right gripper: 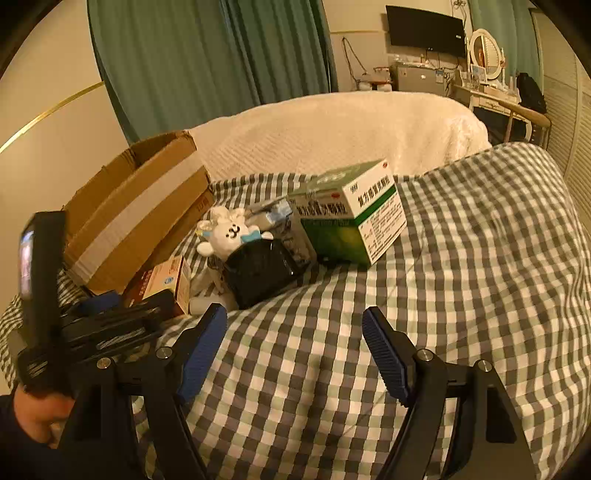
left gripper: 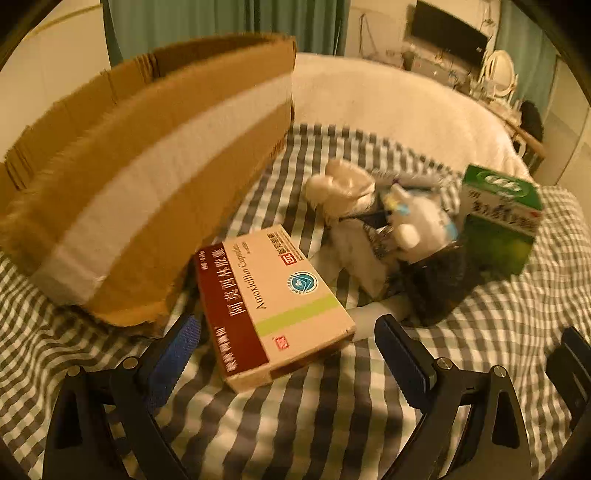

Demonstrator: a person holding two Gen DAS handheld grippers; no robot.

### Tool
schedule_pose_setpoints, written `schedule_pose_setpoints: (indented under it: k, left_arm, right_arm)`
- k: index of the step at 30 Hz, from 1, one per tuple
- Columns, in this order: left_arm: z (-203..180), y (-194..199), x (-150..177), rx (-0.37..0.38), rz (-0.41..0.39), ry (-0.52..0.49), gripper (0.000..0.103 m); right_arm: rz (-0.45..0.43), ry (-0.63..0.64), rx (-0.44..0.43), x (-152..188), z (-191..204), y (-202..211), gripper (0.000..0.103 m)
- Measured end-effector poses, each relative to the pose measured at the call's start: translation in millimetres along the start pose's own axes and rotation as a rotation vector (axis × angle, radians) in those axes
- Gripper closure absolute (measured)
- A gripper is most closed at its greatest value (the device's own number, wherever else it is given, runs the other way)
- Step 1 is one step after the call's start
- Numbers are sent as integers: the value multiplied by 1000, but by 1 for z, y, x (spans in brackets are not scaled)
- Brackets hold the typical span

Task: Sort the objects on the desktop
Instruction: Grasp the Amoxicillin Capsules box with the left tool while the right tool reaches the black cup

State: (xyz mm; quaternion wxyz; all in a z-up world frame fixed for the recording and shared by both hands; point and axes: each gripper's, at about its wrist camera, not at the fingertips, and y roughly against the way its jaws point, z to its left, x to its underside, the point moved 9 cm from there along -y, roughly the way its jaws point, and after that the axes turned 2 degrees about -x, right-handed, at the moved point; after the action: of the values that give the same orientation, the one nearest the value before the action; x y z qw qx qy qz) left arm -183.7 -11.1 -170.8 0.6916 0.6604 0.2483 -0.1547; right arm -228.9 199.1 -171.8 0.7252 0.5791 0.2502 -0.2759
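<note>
Amoxicillin box [left gripper: 273, 306] lies outside the cardboard box [left gripper: 147, 177], touching it

Home bedroom, checked bedspread [right gripper: 461, 258], cream blanket [right gripper: 332, 125], green curtains [right gripper: 184, 55], wall TV [right gripper: 424, 29], vanity mirror [right gripper: 485, 48]

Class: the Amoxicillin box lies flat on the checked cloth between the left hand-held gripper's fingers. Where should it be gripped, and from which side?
Grip the Amoxicillin box across its two long edges, approaching from its near short end. It lies flat, already between the open left hand-held gripper.
</note>
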Motion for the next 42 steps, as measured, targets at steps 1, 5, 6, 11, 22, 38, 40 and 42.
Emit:
schedule_pose_setpoints:
  k: [1, 5, 6, 11, 22, 38, 40, 42]
  left_arm:
    - [2, -5, -1, -15, 8, 0, 5]
    - [7, -24, 2, -12, 70, 30, 5]
    - [8, -27, 4, 5, 81, 45, 5]
    - [15, -31, 5, 76, 94, 72, 8]
    - [22, -17, 10, 113, 39, 78, 12]
    - [25, -9, 13, 141, 4, 104, 18]
    - [27, -6, 15, 145, -3, 107, 18]
    - [25, -4, 16, 151, -8, 100, 18]
  right_arm:
    - [4, 0, -4, 1, 0, -1, 28]
    - [16, 8, -9, 0, 0, -8, 28]
    - [20, 14, -9, -1, 2, -10, 28]
    - [61, 91, -18, -7, 17, -30, 28]
    - [144, 242, -33, -15, 41, -87, 28]
    - [196, 280, -56, -17, 39, -126, 22]
    - [186, 283, -59, -16, 41, -128, 22]
    - [178, 289, -47, -15, 41, -127, 24]
